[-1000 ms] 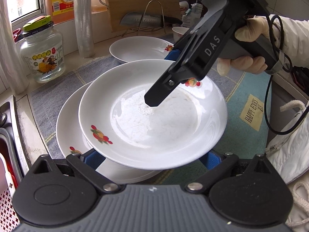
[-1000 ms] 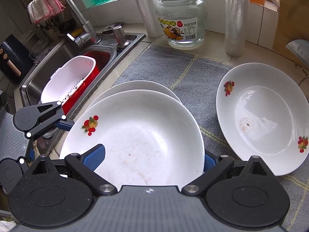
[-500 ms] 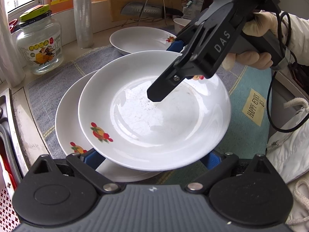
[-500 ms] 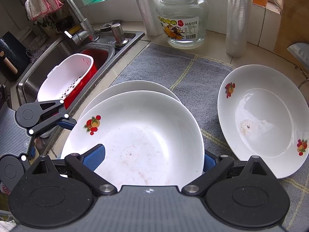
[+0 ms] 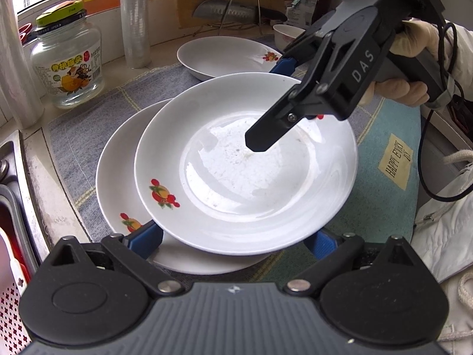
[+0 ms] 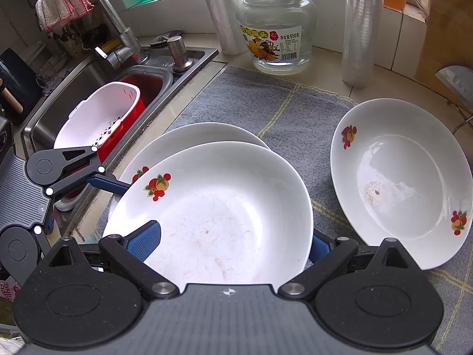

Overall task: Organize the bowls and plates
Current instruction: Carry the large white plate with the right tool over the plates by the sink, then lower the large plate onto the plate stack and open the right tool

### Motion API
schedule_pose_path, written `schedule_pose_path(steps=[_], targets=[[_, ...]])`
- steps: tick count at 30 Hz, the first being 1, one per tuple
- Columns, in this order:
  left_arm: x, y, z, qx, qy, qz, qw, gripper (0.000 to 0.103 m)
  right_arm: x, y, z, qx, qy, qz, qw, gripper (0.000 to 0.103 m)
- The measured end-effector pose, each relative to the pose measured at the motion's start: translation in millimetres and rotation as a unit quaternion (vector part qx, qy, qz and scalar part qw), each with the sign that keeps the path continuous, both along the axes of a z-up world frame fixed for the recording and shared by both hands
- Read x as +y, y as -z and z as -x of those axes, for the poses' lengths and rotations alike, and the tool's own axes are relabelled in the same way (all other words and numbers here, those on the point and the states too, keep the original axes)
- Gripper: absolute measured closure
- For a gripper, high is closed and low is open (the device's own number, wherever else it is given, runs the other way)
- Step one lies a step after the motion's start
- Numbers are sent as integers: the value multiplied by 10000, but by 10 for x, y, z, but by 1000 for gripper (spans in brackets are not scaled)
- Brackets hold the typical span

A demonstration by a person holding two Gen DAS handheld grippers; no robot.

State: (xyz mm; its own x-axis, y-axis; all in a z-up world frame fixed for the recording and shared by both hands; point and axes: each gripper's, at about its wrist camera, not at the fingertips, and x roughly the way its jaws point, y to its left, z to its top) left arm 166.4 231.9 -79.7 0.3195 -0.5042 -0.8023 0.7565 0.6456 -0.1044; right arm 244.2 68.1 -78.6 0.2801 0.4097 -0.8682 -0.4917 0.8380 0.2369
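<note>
Sink (image 6: 53, 109) is far left. Next to it the left hand-held gripper (image 5: 232, 239) is closing its jaws with the near rim of the top plate (image 5: 245, 177) between the pads, though it doesn't look clamped. That plate sits off-centre on the lower plate (image 5: 118, 183), on the grey mat (image 6: 266, 100) covering the worktop. The right hand-held gripper (image 6: 232, 244) straddles the plate's other side, spread wide; can't tell if it's gripping. A third plate (image 6: 399, 183) lies alone to the right.

Both wrist cameras look steeply down, close, from opposite sides, sharing the stacked plates (image 5: 245, 183).
</note>
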Motion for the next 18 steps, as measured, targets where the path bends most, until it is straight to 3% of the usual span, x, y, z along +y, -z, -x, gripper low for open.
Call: schedule_pose_path(steps=[18], targets=[[70,-109,83,-251,-181,-76,9995,3,8,-41,95,-77,-88,184,9998,0]])
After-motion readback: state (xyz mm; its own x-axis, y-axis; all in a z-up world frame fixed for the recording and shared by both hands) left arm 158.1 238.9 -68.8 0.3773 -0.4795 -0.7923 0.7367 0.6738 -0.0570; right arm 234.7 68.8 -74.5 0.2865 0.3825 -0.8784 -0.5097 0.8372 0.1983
